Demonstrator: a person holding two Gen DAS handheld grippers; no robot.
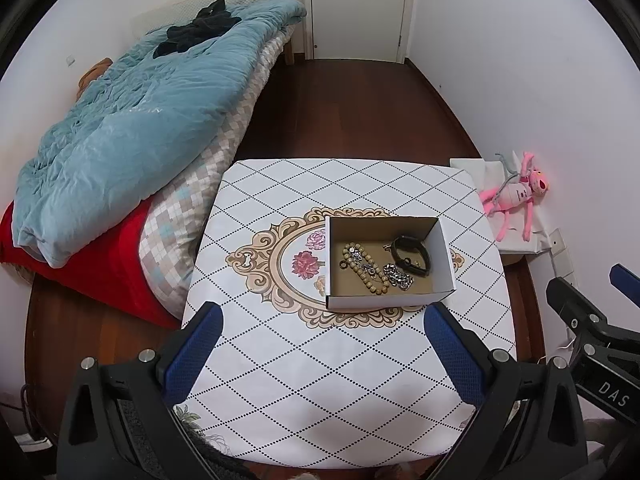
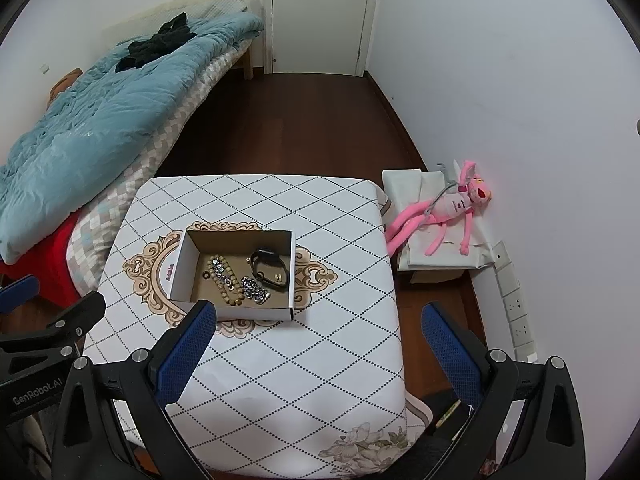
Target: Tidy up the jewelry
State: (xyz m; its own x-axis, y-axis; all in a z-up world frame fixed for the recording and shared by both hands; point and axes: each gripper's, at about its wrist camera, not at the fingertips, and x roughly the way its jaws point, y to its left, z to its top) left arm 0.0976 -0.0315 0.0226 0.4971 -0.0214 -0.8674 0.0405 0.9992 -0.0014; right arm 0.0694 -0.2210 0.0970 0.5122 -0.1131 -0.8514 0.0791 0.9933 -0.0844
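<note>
A small open cardboard box (image 1: 390, 302) stands on the table with the diamond-pattern cloth (image 1: 304, 380). In it lie a wooden bead bracelet (image 1: 362, 266), a silver chain (image 1: 398, 274) and a black band (image 1: 412, 254). The box also shows in the right wrist view (image 2: 232, 313), with the beads (image 2: 224, 280), chain (image 2: 256, 290) and black band (image 2: 270, 266). My left gripper (image 1: 322, 354) is open and empty, held above the table's near part, short of the box. My right gripper (image 2: 320, 356) is open and empty, to the right of the box.
A bed with a blue quilt (image 1: 132, 120) lies left of the table. A pink plush toy (image 2: 448, 208) rests on a white box by the right wall. Dark wood floor and a closed door (image 1: 360, 8) lie beyond. Wall sockets (image 2: 516, 308) run along the right.
</note>
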